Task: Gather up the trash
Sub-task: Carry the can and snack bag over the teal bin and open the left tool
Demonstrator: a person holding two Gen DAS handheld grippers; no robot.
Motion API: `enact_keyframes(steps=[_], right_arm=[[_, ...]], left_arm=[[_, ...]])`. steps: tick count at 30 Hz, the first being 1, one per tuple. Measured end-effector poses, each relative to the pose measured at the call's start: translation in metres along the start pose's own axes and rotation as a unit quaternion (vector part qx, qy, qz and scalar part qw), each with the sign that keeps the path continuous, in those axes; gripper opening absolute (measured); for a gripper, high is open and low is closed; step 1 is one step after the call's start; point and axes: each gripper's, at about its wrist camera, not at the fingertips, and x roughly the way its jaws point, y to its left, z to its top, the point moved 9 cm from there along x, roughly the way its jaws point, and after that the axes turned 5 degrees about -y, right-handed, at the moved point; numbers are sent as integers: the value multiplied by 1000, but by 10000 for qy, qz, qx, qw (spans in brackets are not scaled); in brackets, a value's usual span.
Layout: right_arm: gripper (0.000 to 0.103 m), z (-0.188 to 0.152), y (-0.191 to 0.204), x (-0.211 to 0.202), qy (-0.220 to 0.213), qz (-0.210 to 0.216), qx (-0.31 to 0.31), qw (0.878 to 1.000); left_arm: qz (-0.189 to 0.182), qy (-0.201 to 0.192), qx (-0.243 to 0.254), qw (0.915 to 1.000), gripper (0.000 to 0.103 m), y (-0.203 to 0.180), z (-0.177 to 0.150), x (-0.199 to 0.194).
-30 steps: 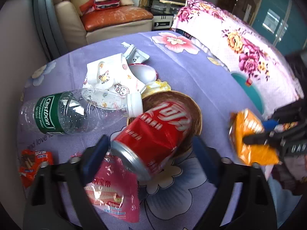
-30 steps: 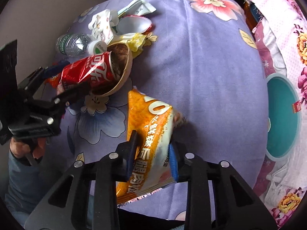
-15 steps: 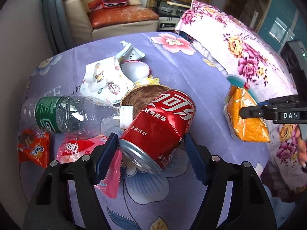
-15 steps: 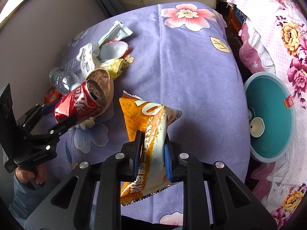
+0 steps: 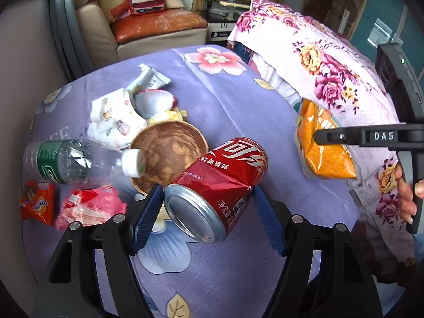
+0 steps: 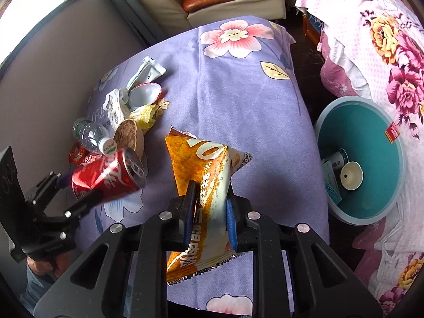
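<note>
My left gripper (image 5: 206,212) is shut on a dented red cola can (image 5: 220,182) and holds it above the purple flowered tablecloth (image 5: 238,111). The can also shows in the right wrist view (image 6: 108,177). My right gripper (image 6: 209,212) is shut on an orange snack bag (image 6: 206,185), lifted off the table; the bag also shows in the left wrist view (image 5: 323,148). A teal bin (image 6: 371,206) stands on the floor right of the table, with a cup and wrappers inside.
On the table's left lie a clear plastic bottle (image 5: 76,161), a brown paper bowl (image 5: 167,153), a pink wrapper (image 5: 90,206), an orange wrapper (image 5: 37,204), a white printed wrapper (image 5: 114,116), a white cup (image 5: 153,100) and a tube (image 5: 148,79). A flowered bed (image 6: 384,39) is at right.
My left gripper has closed on the can and lifted it off the bowl. My right gripper has raised the snack bag higher above the table.
</note>
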Motion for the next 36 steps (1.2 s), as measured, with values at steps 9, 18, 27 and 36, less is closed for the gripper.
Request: enact_keyframes(steps=[9, 18, 27, 36], right_arm=[[19, 14, -31, -22, -377, 116, 326, 9987], [19, 40, -111, -71, -1001, -138, 921, 9906], [19, 45, -191, -94, -1215, -375, 1412, 9818], [20, 40, -235, -84, -1054, -534, 1605, 9799]], left_arm=[[-134, -65, 38, 9999, 71, -36, 24, 8], [-537, -44, 391, 9978, 71, -112, 67, 39], [-774, 251, 998, 9917, 71, -201, 91, 94], [-869, 458, 1338, 9861, 71, -249, 92, 134]])
